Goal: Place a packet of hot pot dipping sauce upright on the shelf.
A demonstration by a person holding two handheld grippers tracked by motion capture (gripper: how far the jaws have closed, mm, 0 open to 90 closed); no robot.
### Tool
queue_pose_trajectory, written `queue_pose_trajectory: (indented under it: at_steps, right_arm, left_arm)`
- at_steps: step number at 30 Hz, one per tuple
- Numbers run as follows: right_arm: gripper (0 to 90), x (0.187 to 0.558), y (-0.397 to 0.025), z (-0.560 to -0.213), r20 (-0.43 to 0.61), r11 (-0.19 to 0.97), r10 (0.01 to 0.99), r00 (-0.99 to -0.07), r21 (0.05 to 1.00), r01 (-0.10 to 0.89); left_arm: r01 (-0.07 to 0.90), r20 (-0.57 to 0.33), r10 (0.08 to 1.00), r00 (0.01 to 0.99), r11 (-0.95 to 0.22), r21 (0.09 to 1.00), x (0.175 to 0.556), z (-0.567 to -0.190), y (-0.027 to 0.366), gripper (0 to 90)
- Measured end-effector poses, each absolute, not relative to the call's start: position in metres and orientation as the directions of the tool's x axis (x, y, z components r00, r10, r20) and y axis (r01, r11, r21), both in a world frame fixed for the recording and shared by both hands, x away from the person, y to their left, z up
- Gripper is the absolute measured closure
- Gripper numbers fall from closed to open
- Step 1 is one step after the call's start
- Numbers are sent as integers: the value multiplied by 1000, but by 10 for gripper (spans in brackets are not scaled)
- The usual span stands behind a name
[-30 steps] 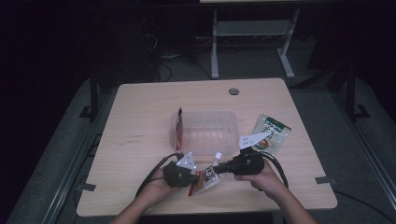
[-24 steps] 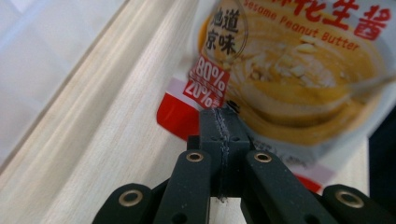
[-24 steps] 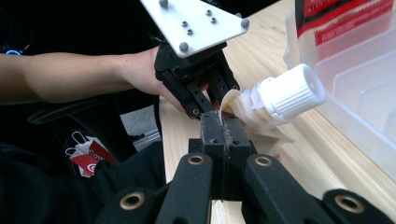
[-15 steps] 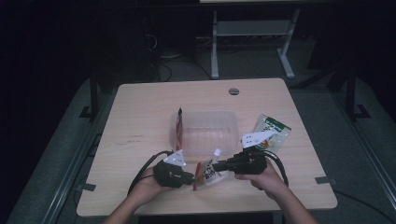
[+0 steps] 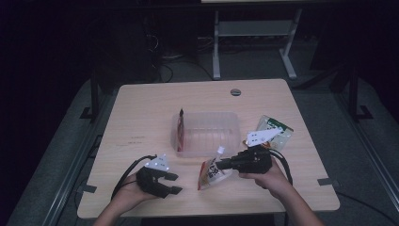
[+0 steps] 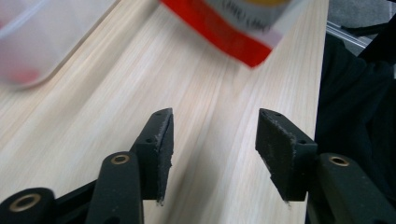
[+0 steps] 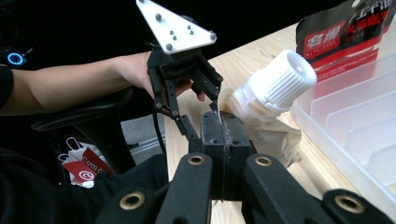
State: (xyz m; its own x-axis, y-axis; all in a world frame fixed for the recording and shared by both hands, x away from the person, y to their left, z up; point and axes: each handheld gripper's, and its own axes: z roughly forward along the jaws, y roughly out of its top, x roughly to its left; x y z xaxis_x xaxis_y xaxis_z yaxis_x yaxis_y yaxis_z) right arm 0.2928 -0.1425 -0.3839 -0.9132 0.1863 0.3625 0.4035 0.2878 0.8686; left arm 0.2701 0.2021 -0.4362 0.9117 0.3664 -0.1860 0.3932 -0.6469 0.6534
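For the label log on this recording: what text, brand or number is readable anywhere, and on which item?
"Cotti C": red and white bag on the floor, right gripper view; the rest is cut off.
Red pouch standing in the clear container: white characters, too unclear to read.
Spouted pouch held by the right gripper: print blurred.
Green packet: too small.

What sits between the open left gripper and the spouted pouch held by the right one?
Bare tabletop in the high view: nothing lies between the left gripper and the spouted pouch.
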Motion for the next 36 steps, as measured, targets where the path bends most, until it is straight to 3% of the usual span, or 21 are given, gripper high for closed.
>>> queue_pose_trajectory:
  at_steps: [18,36]
  right_arm:
    - [900,302,-151,-354,315,257,217,-924,895,365]
    - [900,331,-139,-328,281,259,235,-930,905,338]
  left_arm:
    - [413,-158,413,897,-653,634,259,-442,221,220]
    - [411,-147,420,895,-652,637,261,-443,222,196]
